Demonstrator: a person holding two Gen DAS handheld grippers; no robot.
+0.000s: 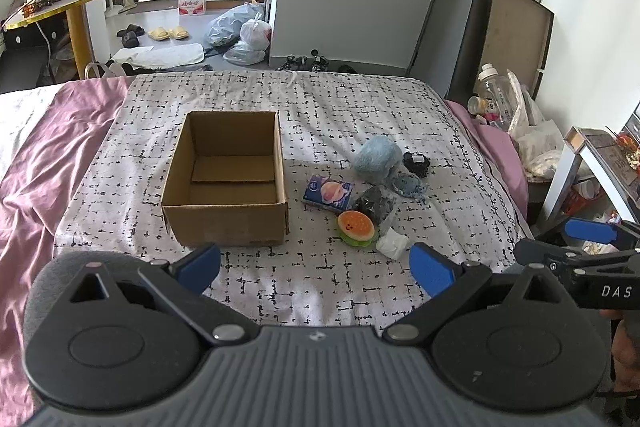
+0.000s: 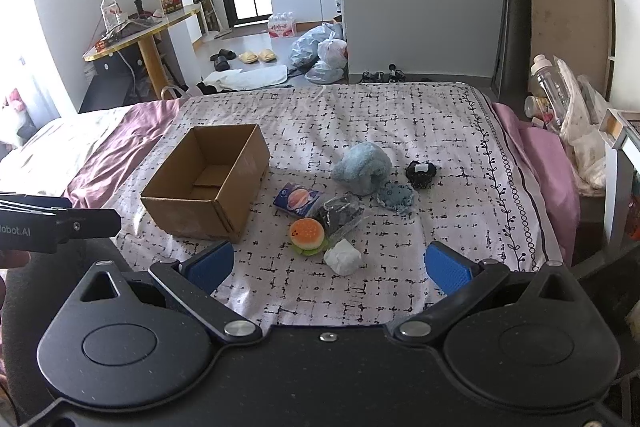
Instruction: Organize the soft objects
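Observation:
An empty cardboard box (image 1: pixel 226 183) (image 2: pixel 208 183) stands open on the patterned bedspread. To its right lies a cluster of soft things: a burger plush (image 1: pixel 356 227) (image 2: pixel 307 235), a white wad (image 1: pixel 392 245) (image 2: pixel 343 257), a dark item in clear wrap (image 1: pixel 376 205) (image 2: pixel 340 213), a blue tissue pack (image 1: pixel 329 193) (image 2: pixel 297 202), a fluffy blue towel (image 1: pixel 376 157) (image 2: pixel 363 166), a blue crochet piece (image 2: pixel 396 195) and a black scrunchie (image 1: pixel 416 163) (image 2: pixel 421 173). My left gripper (image 1: pixel 316 267) is open in front of the box. My right gripper (image 2: pixel 330 265) is open just short of the white wad.
Pink sheets (image 1: pixel 52 147) flank the bedspread. A bedside table with bottles and bags (image 2: pixel 568 107) stands at the right. Beyond the bed's far edge the floor holds bags (image 1: pixel 244 35), slippers and a towel. The right gripper's fingers (image 1: pixel 592 231) show at the left view's right edge.

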